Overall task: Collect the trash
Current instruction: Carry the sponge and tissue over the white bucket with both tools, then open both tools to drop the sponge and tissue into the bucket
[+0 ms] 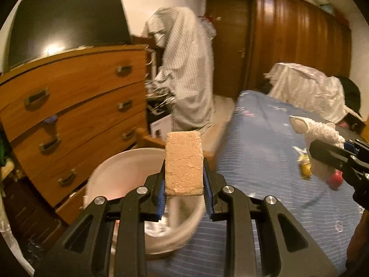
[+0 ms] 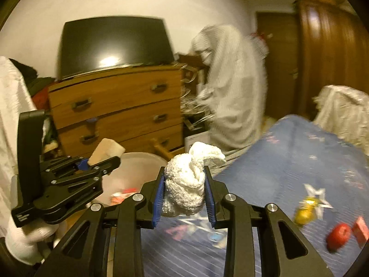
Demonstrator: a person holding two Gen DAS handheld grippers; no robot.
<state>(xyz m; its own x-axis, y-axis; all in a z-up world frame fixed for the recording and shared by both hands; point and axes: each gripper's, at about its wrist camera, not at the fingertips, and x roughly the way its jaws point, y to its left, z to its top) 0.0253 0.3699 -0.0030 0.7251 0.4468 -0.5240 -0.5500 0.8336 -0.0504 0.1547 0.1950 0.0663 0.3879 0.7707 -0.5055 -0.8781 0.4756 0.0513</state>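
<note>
Both jaws are closed on trash: left gripper (image 1: 184,194) clamps a tan sponge block (image 1: 184,164), right gripper (image 2: 184,198) clamps a balled white cloth (image 2: 186,184). Landmark is the white bucket (image 1: 110,173), which stands at the bed edge, in front of the wooden dresser (image 1: 76,106). Sponge hangs just above the bucket's near rim; cloth is just to the right of the bucket, over the blue bedspread (image 2: 288,157). To do this step well, I think: bring each piece fully over the bucket opening before releasing, one at a time, w/ grippers apart so they don't collide. Count: 1 bucket, 2 grippers, 1 sponge, 1 cloth. Right of the bucket, on the bed, approx. 3 pcs remain: yellow wrapper (image 2: 304,212), red round thing (image 2: 339,235), red packet (image 2: 361,230).
</note>
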